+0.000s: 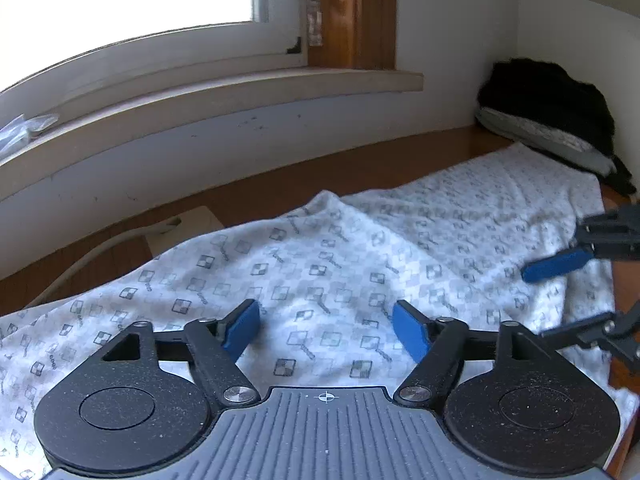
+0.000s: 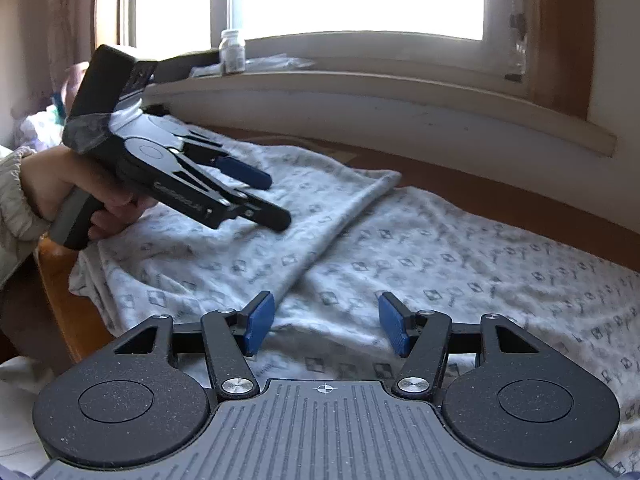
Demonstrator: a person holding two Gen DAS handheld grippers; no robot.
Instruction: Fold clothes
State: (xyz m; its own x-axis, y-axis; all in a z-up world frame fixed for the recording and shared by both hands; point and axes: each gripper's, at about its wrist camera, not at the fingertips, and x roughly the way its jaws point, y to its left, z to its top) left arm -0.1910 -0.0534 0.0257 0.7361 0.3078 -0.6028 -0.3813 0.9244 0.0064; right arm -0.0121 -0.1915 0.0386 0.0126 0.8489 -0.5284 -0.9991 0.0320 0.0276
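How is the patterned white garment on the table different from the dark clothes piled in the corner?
The patterned white garment lies spread out nearly flat across the wooden table, one part folded over; the dark clothes sit bunched in a heap against the wall. The garment is pale with a grey checked print; the pile is black on top with a grey layer beneath. Both rest on the same table.

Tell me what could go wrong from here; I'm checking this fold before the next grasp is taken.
1. Both the left claw and right claw are open just above the patterned garment; closing here might pinch several layers and drag the folded-over flap out of place.
2. The garment's near edge hangs over the table edge, so a tug could slide it off.
3. The dark clothes pile sits at the garment's far end and may snag.
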